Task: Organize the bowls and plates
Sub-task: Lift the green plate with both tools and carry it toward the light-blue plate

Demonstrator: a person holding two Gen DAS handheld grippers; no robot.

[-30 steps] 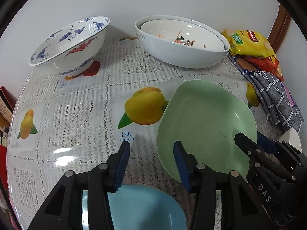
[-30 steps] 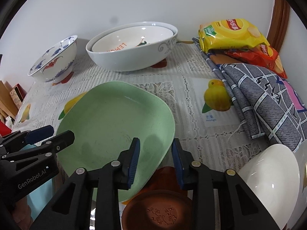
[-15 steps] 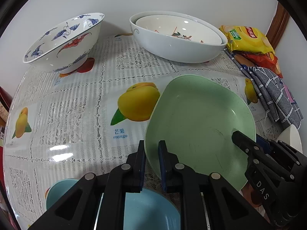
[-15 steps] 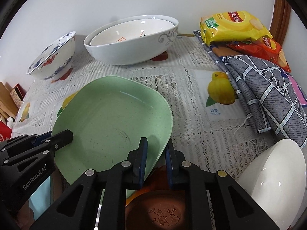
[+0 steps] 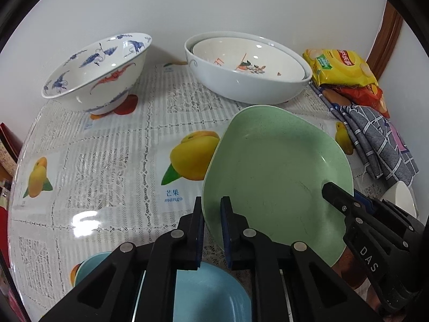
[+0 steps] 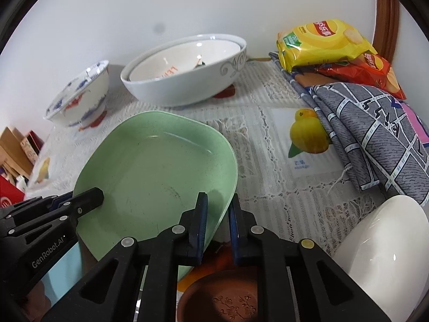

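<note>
The left gripper (image 5: 211, 224) was clamped on the near-left rim of the green plate (image 5: 276, 177), one finger under the edge and one inside. The right gripper (image 6: 217, 220) pinched the plate's near-right rim the same way, so the plate hung between the two, tilted up off the table (image 5: 107, 161). Under the left gripper lay a blue plate (image 5: 211, 292); under the right one sat a brown dish (image 6: 225, 295), with a white bowl (image 6: 386, 244) just right of it. Farther off, at the wall, stood a large white bowl (image 5: 241, 86) with a smaller bowl (image 5: 246, 59) nested inside, and to its left a blue-patterned bowl (image 5: 99, 72). At the far right were yellow and red chip bags (image 6: 321, 43) on a grey checked cloth (image 6: 370, 128)
</note>
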